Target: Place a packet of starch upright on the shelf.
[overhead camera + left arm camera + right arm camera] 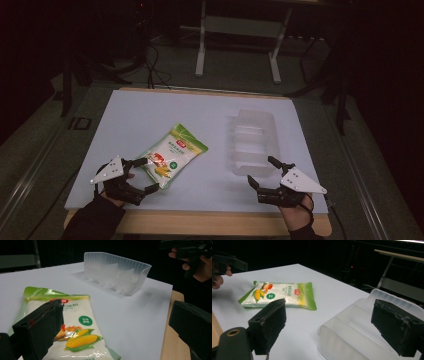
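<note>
A bag of corn starch (174, 155), white with green ends and a corn picture, lies flat on the white sheet (150, 115) left of centre. My left gripper (150, 174) is open, and the bag's near end (77, 335) lies between the jaws without being pressed; one jaw stands in front of the bag, the other far off over the table's front edge. A clear plastic bin (252, 142) sits right of centre. My right gripper (260, 170) is open at the bin's near end (352, 335), with nothing gripped.
The wooden table edge (225, 222) runs along the front below the sheet. A hand with the other gripper (192, 255) shows in the left gripper view's top right. A metal stand (237, 30) and cables sit on the dark floor behind the table.
</note>
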Motion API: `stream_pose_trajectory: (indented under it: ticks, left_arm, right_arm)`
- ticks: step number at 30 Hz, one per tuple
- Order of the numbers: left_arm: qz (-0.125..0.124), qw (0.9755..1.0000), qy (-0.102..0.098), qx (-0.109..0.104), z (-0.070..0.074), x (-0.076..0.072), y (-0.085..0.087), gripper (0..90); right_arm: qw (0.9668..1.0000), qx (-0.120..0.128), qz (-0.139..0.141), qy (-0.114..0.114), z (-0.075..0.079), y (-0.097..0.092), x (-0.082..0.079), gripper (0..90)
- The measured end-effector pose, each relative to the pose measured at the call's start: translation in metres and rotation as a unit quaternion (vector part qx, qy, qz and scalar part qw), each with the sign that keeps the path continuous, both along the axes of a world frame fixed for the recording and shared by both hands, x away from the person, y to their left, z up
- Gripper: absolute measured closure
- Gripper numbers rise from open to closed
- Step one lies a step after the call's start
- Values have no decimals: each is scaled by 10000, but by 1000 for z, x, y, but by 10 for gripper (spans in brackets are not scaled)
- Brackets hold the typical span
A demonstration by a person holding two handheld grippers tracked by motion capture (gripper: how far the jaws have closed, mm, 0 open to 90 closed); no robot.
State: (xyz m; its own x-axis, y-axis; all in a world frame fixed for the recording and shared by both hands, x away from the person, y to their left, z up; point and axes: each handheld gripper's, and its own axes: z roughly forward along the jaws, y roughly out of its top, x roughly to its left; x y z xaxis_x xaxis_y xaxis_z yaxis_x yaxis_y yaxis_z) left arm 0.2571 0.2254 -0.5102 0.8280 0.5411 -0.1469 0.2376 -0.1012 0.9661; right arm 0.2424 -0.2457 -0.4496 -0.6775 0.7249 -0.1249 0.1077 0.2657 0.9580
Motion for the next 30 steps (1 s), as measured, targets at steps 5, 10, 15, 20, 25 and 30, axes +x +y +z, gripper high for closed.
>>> stream_pose_trajectory:
  ticks: [5,10,15,20,25,30]
  left_arm:
    - [11,10000,13,25,0,0,0,3]
    - [-7,10000,22,41,1,0,-1,3]
    - [-104,9999,111,-38,5,-1,-2,3]
    - [45,9999,110,19,14,-3,-5,3]
    - [51,9993,218,316,18,-2,-8,3]
    - [-152,9987,370,320,23,3,-11,3]
  right_arm:
    - [10000,60,46,60,1,1,0,106]
    - [9998,-53,184,76,0,4,0,104]
    - [9997,-71,232,1,3,6,-3,104]
    - [9994,-76,323,-3,4,8,-4,103]
    - [9994,-72,308,114,5,8,-2,103]
    - [9992,-67,351,204,5,7,-1,104]
